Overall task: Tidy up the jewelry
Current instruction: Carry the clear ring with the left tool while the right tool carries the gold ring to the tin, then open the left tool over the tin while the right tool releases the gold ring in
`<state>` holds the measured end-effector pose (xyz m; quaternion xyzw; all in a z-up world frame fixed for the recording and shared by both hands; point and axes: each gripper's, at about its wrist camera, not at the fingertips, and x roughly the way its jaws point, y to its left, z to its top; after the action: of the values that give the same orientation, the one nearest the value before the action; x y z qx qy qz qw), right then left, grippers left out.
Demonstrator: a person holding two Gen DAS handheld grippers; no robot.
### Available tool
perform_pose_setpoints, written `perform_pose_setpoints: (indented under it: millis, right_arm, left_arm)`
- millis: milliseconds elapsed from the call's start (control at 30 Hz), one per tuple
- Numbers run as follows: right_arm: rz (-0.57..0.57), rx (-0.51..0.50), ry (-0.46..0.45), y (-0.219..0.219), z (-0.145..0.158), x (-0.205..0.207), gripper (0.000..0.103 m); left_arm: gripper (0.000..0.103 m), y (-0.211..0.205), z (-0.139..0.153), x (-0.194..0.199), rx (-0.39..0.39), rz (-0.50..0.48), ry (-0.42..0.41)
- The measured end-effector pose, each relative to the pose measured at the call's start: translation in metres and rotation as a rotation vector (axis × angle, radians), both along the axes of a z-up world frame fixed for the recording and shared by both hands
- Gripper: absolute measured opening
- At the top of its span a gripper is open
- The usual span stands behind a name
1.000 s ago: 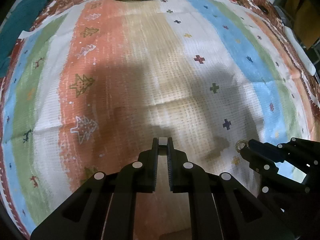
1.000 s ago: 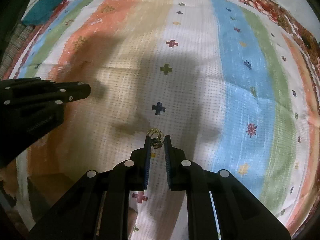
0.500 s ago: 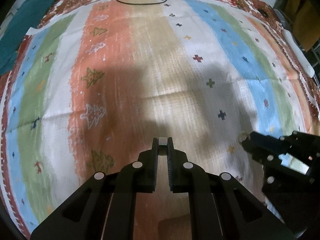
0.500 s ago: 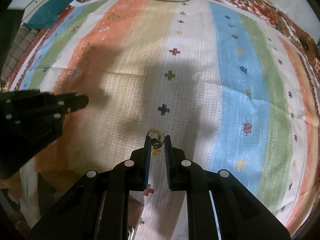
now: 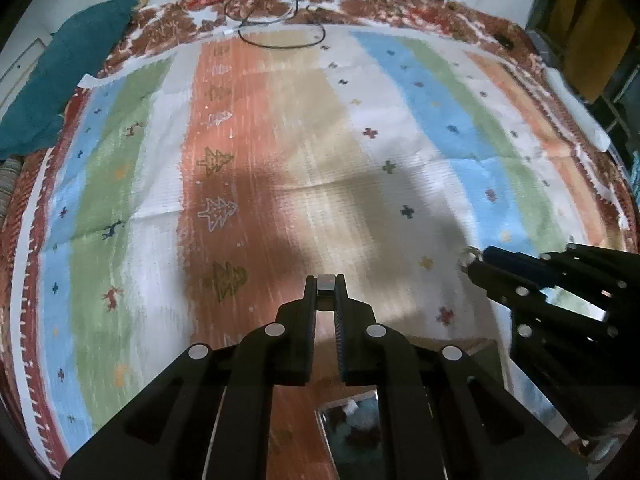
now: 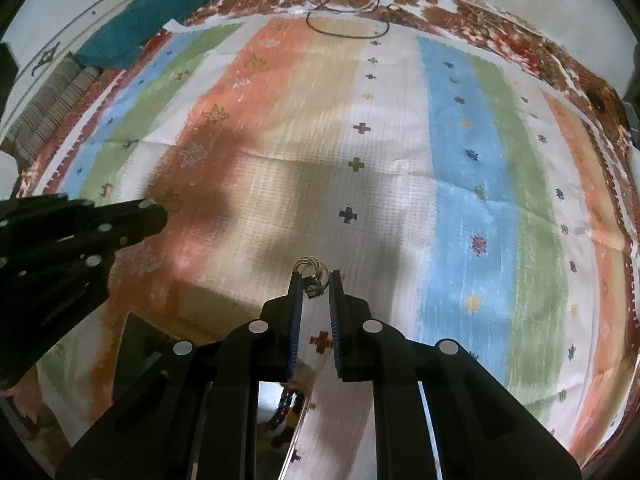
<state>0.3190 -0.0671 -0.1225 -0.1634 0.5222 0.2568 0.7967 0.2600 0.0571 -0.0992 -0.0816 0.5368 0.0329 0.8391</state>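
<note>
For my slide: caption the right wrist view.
Right tool pinching gold rings above a striped rug.

The striped rug [image 6: 400, 152] lies bare across its whole middle, leaving open passage on every side there. At the rug's far edge a black cable [image 6: 344, 32] loops over the border. At its far left corner lies a teal cloth [image 6: 160, 4]. At the rug's near edge a mirrored box [image 5: 352, 432] stands under both grippers.

Both grippers hang above the rug [image 5: 304, 152], the left gripper [image 5: 327, 282] left of the right gripper [image 6: 315, 280]; a cable [image 5: 280, 36] lies at the rug's far edge.
</note>
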Motion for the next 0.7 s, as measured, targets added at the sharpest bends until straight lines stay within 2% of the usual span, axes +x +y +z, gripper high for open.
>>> perform_pose_setpoints:
  millis: [433,700]
  right_arm:
    - [0.011,0.046,-0.041,-0.015,0.020,-0.038,0.014]
    - [0.017,0.059,-0.045,-0.021,0.023,-0.056,0.014]
  left_arm:
    - [0.008,-0.016,0.027,-0.047,-0.010,-0.017,-0.074]
    - [0.008,-0.026,0.030,-0.065,-0.009,-0.031,-0.089]
